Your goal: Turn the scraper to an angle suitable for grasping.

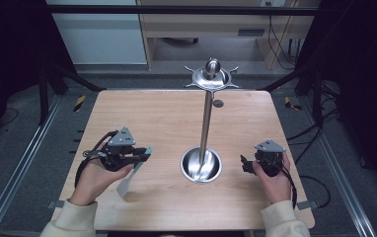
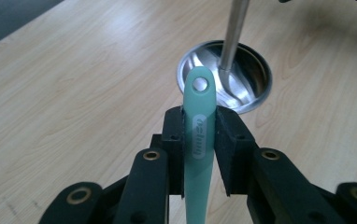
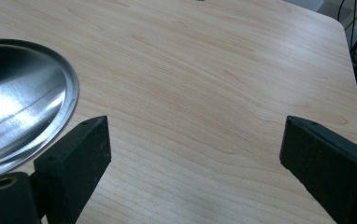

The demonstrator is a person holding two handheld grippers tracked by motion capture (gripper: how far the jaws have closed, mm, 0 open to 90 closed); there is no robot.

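Toward the near left part of the worktop [image 1: 152, 113], the left gripper [image 1: 144, 154] has its fingers [image 2: 173, 140] clamped on the flat handle of a mint-green utensil [image 2: 199, 130], gripping it partway down so that the end with the hanging hole juts out ahead, pointed at the steel stand [image 1: 205, 123]. The utensil's pale working end slants down toward the worktop's near edge. Over the near right part, the right gripper [image 1: 245, 164] hovers with its fingers [image 3: 74, 154] spread wide and holding nothing.

The stand's round base sits near the middle of the near half of the worktop, its thin pole rising to a crown of hooks [image 1: 211, 78]. If the hole is meant for one of those hooks, that looks like the risky part: the hole is small, and a tilted approach could knock the pole and tip the tall stand. The grip is narrow on a smooth handle, so the utensil might pivot or slide between the pads. With the right gripper standing apart from the base, nothing steadies the stand against a bump.
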